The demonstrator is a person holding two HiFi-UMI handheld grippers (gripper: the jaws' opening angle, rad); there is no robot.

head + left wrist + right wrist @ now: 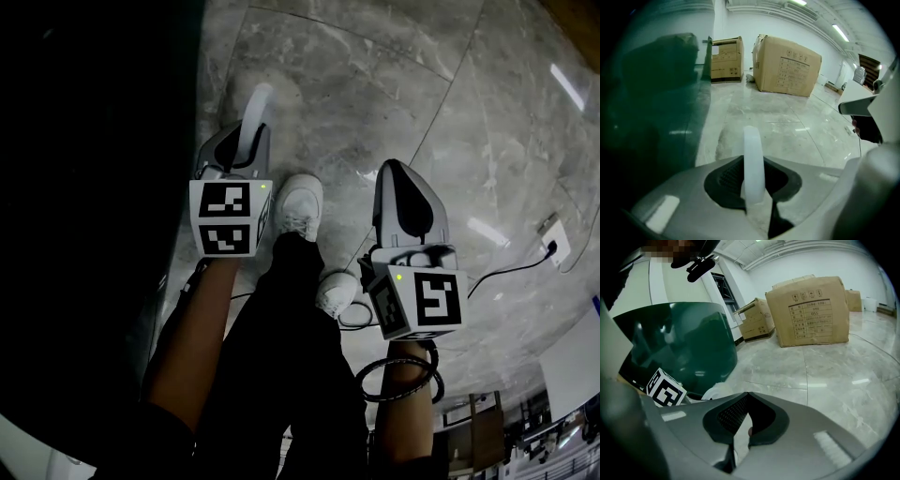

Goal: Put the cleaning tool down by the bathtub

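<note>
The cleaning tool's white handle (255,117) sticks out forward from my left gripper (246,150), which is shut on it. In the left gripper view the handle (753,164) rises as a pale strip between the closed jaws. The dark green bathtub (651,103) stands close on the left, and its wall fills the left side of the head view (94,187). It is seen again in the right gripper view (679,343). My right gripper (405,202) hangs over the marble floor to the right, its jaws shut with nothing in them (743,427).
The person's white shoes (298,206) stand on the grey marble floor between the grippers. A wall socket with a cable (553,239) lies on the floor at right. Large cardboard boxes (787,65) and a smaller one (725,58) stand far ahead.
</note>
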